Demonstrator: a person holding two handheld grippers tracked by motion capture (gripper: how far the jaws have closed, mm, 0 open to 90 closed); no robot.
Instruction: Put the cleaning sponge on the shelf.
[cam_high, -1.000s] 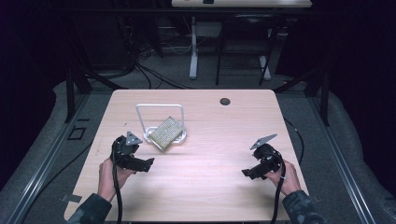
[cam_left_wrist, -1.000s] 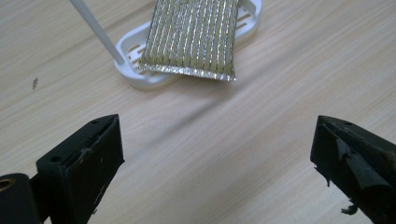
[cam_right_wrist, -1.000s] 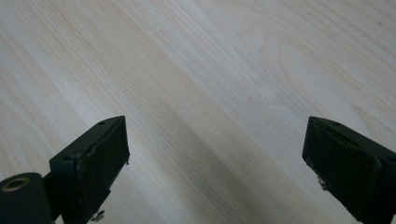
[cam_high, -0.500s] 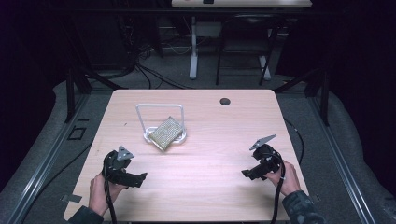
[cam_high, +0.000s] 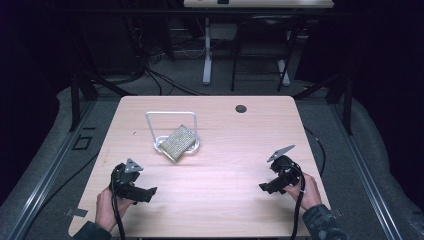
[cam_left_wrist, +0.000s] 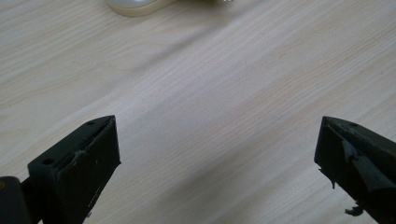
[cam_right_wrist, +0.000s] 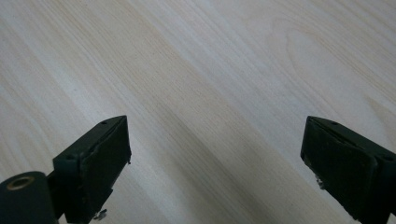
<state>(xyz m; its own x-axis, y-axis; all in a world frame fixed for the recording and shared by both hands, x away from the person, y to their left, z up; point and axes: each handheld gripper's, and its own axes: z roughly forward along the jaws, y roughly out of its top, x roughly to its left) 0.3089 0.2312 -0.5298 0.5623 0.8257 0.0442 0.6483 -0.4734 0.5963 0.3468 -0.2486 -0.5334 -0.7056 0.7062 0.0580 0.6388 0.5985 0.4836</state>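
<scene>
While both of my tools sit low near the front edge of the tabletop (cam_high: 220, 150), neither has anything in it: the left tool (cam_high: 145, 192) shows its jaws spread wide in the left gripper view, bare wood grain between them, and the right tool (cam_high: 265, 187) is just as wide in its own view, gripping nothing.

From the left tool the work lies ahead and a little to the right: a glittery, flat rectangular pad (cam_high: 177, 142) leaning tilted on a white wire stand (cam_high: 170, 116), whose pale base edge (cam_left_wrist: 135, 5) just peeks in at the top of the left gripper view. The pad's long axis runs diagonally, low corner toward my side of the tabletop, high corner toward the far right (roughly along the line from the left tool to it, which I judge helpful for a straight approach). The left tool is clearly the nearer of the two; the right tool is well apart from the stand, across an open stretch of wood.

Nothing stands between the left tool and the pad. The stand's upright wire hoop rises behind and to the left of the pad, so I would come in from the front, not over the top. A small dark round grommet (cam_high: 241, 108) sits near the far edge, well out of the way.
</scene>
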